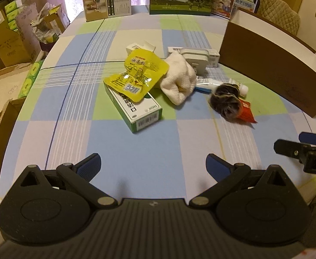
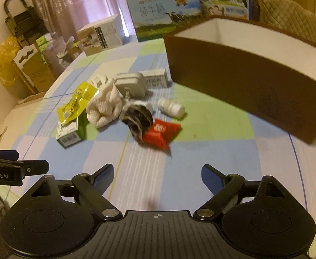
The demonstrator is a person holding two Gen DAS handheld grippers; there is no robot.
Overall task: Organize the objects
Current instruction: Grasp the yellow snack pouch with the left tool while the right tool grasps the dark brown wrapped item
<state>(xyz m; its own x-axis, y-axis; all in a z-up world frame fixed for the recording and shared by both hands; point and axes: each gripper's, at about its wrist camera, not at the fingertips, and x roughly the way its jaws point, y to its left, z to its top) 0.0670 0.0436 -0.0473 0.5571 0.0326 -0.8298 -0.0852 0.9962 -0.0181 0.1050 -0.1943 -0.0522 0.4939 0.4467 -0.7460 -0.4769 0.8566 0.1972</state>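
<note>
I hold my left gripper point(image 1: 153, 165) and right gripper point(image 2: 158, 176) released and empty over the near cloth. Beyond them the clutter lies unsorted: red packet point(image 2: 161, 134), dark scrunchie point(image 2: 137, 116), white sock point(image 2: 104, 108). The brown box point(image 2: 244, 84) waits far right; I judge the next move is reaching for the packet.

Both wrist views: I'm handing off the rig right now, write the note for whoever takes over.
Left tongs: open, empty, over bare cloth near the table edge.
Right tongs: open, empty, alongside.
Pile mid-table: yellow pouch lying on the green box, white cloth, grey adapter, tube, white bottle, dark furry bundle, red packet.
Brown box stands right of the pile; its floor is hidden.
Done: nothing evident.
Left: the whole pile, probably into the brown box.
</note>
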